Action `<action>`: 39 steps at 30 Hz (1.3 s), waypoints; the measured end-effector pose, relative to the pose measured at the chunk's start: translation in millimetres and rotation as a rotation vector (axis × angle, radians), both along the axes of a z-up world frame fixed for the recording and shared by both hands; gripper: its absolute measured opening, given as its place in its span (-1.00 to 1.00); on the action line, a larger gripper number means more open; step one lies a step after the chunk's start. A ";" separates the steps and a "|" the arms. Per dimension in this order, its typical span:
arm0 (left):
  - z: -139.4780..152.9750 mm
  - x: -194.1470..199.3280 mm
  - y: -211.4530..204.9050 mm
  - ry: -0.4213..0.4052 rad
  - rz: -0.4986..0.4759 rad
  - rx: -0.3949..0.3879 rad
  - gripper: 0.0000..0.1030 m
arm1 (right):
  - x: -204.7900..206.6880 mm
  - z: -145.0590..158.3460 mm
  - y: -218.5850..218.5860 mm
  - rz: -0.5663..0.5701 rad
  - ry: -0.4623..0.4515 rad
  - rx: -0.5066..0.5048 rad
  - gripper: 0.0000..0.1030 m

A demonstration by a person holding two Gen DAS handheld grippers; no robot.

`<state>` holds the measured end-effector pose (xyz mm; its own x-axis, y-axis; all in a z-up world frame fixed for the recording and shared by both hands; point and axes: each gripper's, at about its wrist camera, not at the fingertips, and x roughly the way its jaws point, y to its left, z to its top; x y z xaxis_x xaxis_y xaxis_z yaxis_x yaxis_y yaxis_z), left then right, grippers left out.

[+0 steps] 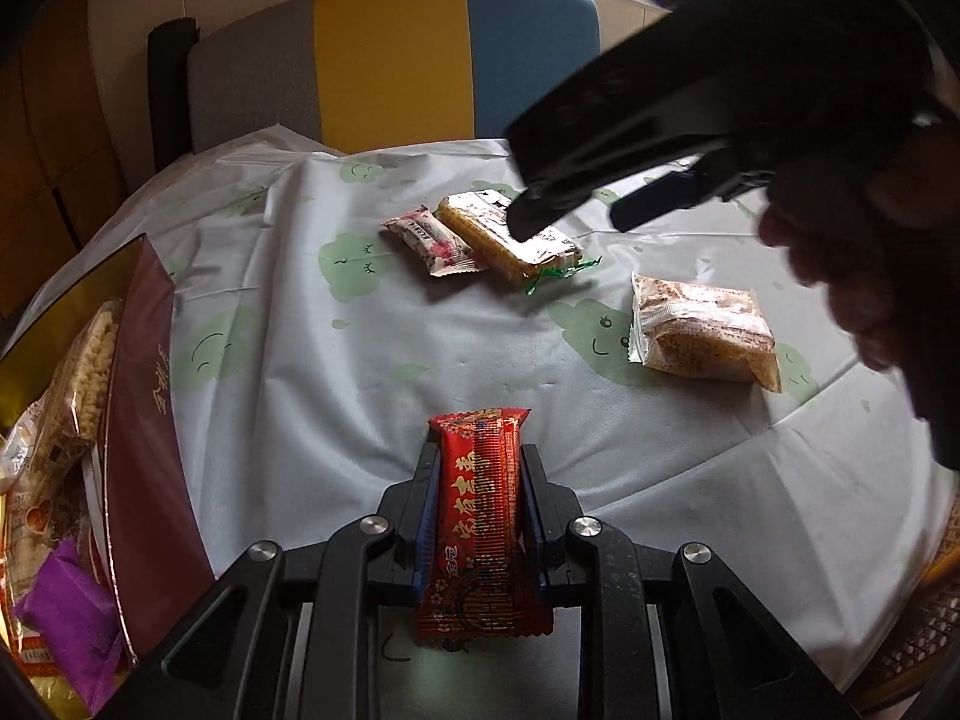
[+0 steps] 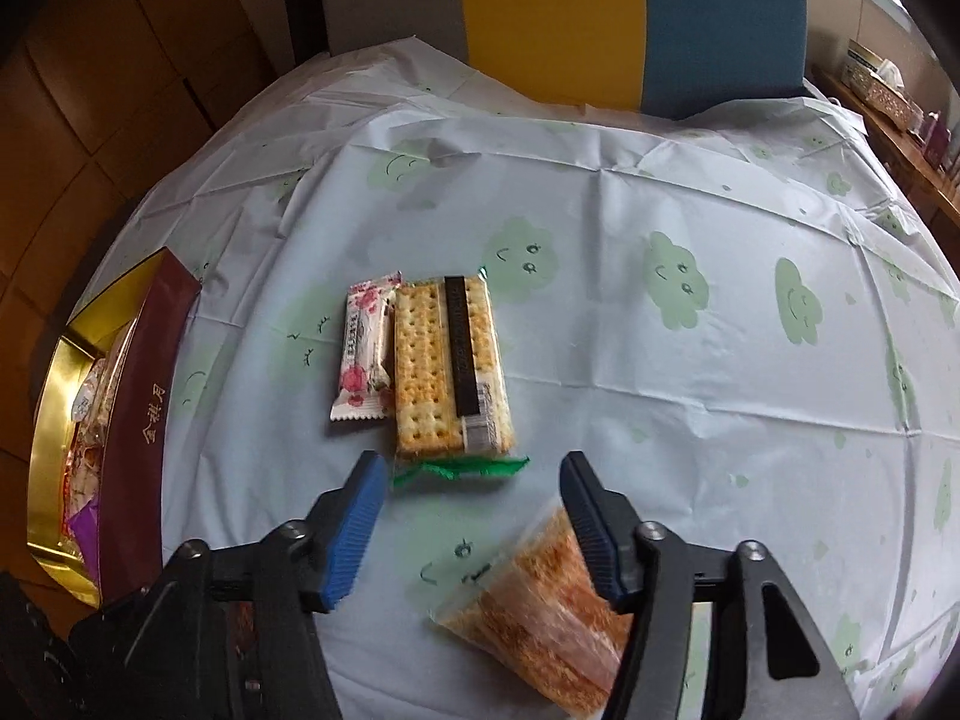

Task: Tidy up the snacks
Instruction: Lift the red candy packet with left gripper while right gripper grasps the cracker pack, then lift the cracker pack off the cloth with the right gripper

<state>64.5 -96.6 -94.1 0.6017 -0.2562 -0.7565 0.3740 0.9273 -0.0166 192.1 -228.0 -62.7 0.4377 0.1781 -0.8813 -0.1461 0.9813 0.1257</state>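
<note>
My left gripper point(image 1: 479, 450) is shut on a red snack bar point(image 1: 480, 516), held above the table. My right gripper point(image 2: 471, 468) is open and empty, hovering just short of the cracker pack point(image 2: 450, 366); it shows in the left wrist view point(image 1: 528, 228) as a dark shape over the same pack point(image 1: 510, 234). A pink flowered snack point(image 2: 366, 354) lies against the cracker pack's left side, also in the left wrist view point(image 1: 432, 243). A clear bag of brown pastry point(image 2: 540, 612) lies under my right finger, at the right in the left wrist view point(image 1: 702, 330).
A maroon and gold box point(image 1: 141, 420) holding several snacks stands at the table's left edge, also in the right wrist view point(image 2: 144, 420). The table has a pale cloth with green faces point(image 2: 660, 360). A grey, yellow and blue chair point(image 1: 390, 54) stands behind.
</note>
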 end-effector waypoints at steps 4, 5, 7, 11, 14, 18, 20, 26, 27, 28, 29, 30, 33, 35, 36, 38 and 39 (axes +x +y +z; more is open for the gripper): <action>-0.1 0.8 3.6 0.006 0.001 -0.025 -0.52 | 28.8 -11.5 13.6 0.028 0.025 -0.048 0.31; -0.1 0.6 4.1 0.006 0.000 -0.027 -0.52 | 34.3 -15.0 17.2 0.041 0.035 -0.055 0.31; 0.4 0.4 5.1 0.007 -0.002 -0.033 -0.52 | 41.6 -22.9 24.1 0.069 0.059 -0.100 0.18; 0.6 0.4 8.2 0.009 0.000 -0.051 -0.52 | 40.2 -25.9 24.6 0.112 0.079 -0.126 -0.06; 0.4 -1.5 8.1 -0.003 0.001 -0.044 -0.52 | 33.5 -16.9 3.3 0.051 0.038 -0.129 -0.06; 0.0 -1.0 7.4 -0.003 0.003 -0.042 -0.52 | 25.2 -13.7 -40.5 -0.070 0.024 -0.126 -0.06; -0.2 -0.8 7.0 -0.003 0.000 -0.038 -0.52 | 22.2 -20.8 -62.8 -0.117 0.048 -0.142 -0.06; 0.6 -1.4 3.8 -0.003 -0.001 -0.025 -0.52 | 15.6 -35.9 -103.8 -0.193 0.084 -0.084 -0.01; 0.6 -1.1 4.0 -0.002 -0.001 -0.024 -0.52 | 17.1 -34.4 -104.4 -0.204 0.083 -0.080 0.06; 1.0 -1.0 2.9 -0.001 0.000 -0.024 -0.52 | 17.8 -33.0 -104.7 -0.204 0.072 -0.071 0.18; 0.9 -0.7 2.6 0.001 0.002 -0.023 -0.52 | 19.9 -33.5 -103.8 -0.199 0.071 -0.065 0.20; 1.0 -0.5 2.2 0.001 0.003 -0.020 -0.52 | 22.4 -35.4 -102.1 -0.200 0.076 -0.067 0.21; 1.1 -1.2 0.3 0.000 0.010 -0.017 -0.52 | 26.5 -38.6 -97.7 -0.196 0.067 -0.095 0.25; 1.1 -0.7 0.3 0.003 0.014 -0.018 -0.52 | 27.6 -39.8 -94.7 -0.193 0.064 -0.104 0.27; 1.2 -0.6 0.5 0.005 0.015 -0.019 -0.52 | 27.9 -40.4 -91.6 -0.187 0.062 -0.112 0.27; 1.1 -0.4 0.2 0.005 0.015 -0.015 -0.52 | 28.2 -42.0 -89.9 -0.182 0.054 -0.115 0.26; 1.1 -0.4 0.0 0.006 0.016 -0.012 -0.52 | 27.5 -42.2 -88.9 -0.183 0.053 -0.112 0.25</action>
